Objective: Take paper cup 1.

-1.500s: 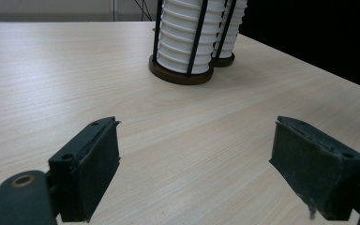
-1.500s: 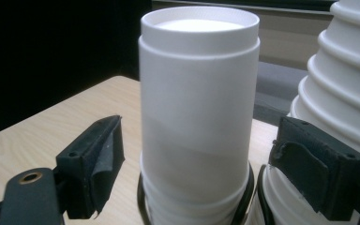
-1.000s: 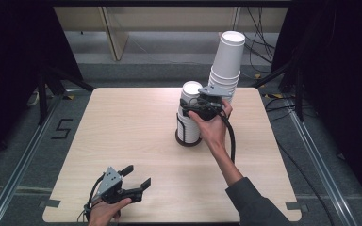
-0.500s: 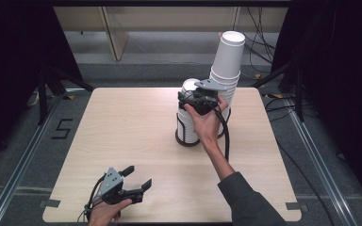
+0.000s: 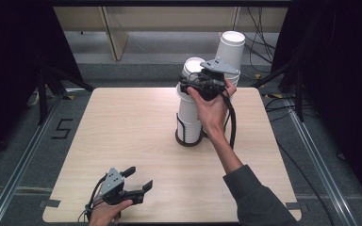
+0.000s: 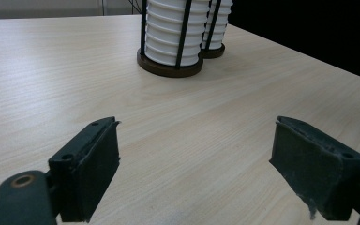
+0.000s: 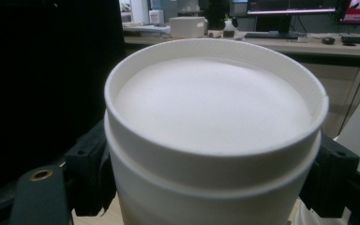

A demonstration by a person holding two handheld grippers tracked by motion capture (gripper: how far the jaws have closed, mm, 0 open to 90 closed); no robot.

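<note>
White paper cups fill my high view: my right gripper (image 5: pixel 199 84) is clamped on the cup stack (image 5: pixel 191 101) that stands in the near wire holder (image 5: pixel 189 134) on the wooden table (image 5: pixel 118 127), and a second, taller stack (image 5: pixel 230 52) leans just behind it. My left gripper (image 5: pixel 134 181) rests low at the table's near edge, well apart from the cups, its jaws spread on nothing. In my left gripper view, both black jaws stand apart over bare wood, the two holders' bases (image 6: pixel 169 68) farther off. In my right gripper view, the top cup (image 7: pixel 215 136) sits between my jaws, pads pressing its sides.
</note>
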